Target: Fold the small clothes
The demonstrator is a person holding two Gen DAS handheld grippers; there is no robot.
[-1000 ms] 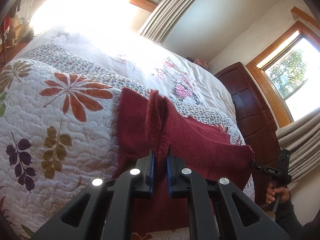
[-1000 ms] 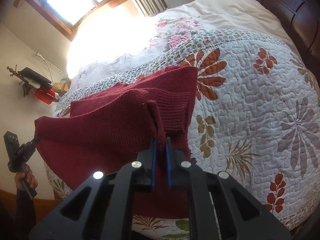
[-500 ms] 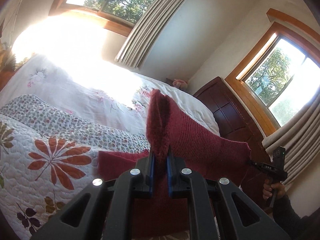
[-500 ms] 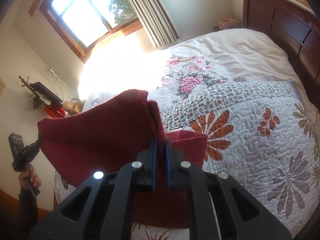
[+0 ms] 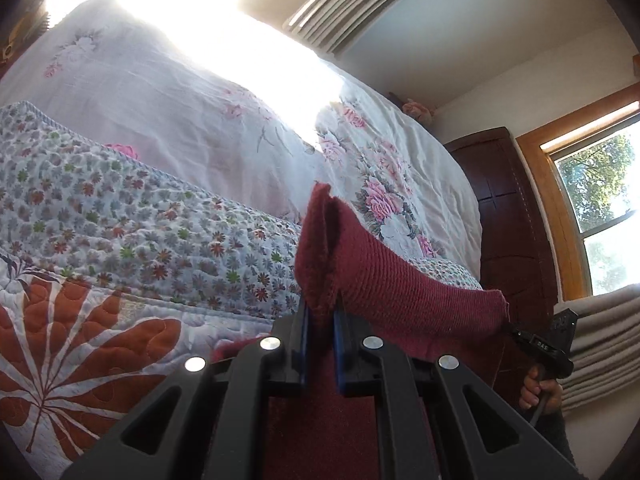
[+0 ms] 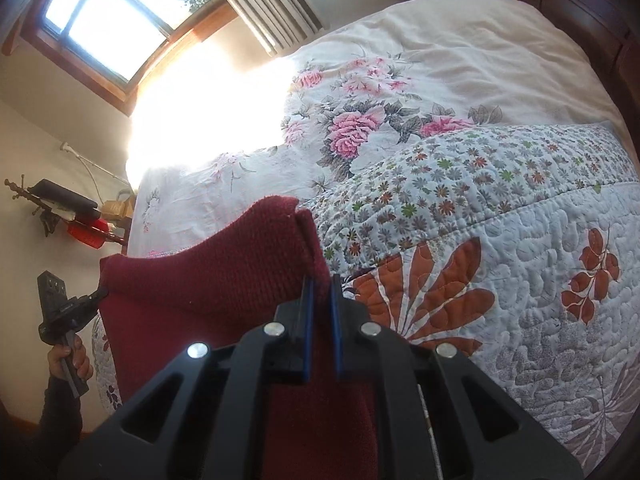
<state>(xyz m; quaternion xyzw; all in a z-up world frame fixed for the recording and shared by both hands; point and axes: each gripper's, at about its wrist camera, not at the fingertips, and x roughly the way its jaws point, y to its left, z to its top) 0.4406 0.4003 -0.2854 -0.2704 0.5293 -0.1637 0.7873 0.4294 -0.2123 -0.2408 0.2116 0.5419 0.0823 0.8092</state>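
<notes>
One dark red knitted garment (image 5: 404, 280) is held up over the bed (image 5: 132, 92), stretched taut between two hand-held grippers, with the rest of it hanging down towards the quilt (image 6: 532, 280) near the bed's near edge. The left hand-held gripper (image 5: 319, 320) has its blue-lined fingers (image 5: 303, 344) pressed tight on one upper corner of the knit, a tuft of fabric standing up between them; in the right wrist view the same tool shows at the far left, gripped by a hand (image 6: 70, 360) in a dark sleeve. The right hand-held gripper (image 6: 320, 304) is likewise clamped on the opposite corner, and in the left wrist view its tip meets the knit's far end, with a hand (image 5: 538, 394) below it. The bed carries two covers: a leaf-patterned quilt with a small-flower border, and beyond it a white sheet (image 6: 420, 76) printed with pink roses. Two windows are visible, one (image 6: 120, 8) behind the bed, one (image 5: 600, 208) beside the dark wooden headboard (image 5: 508, 208). No containers are seen.
</notes>
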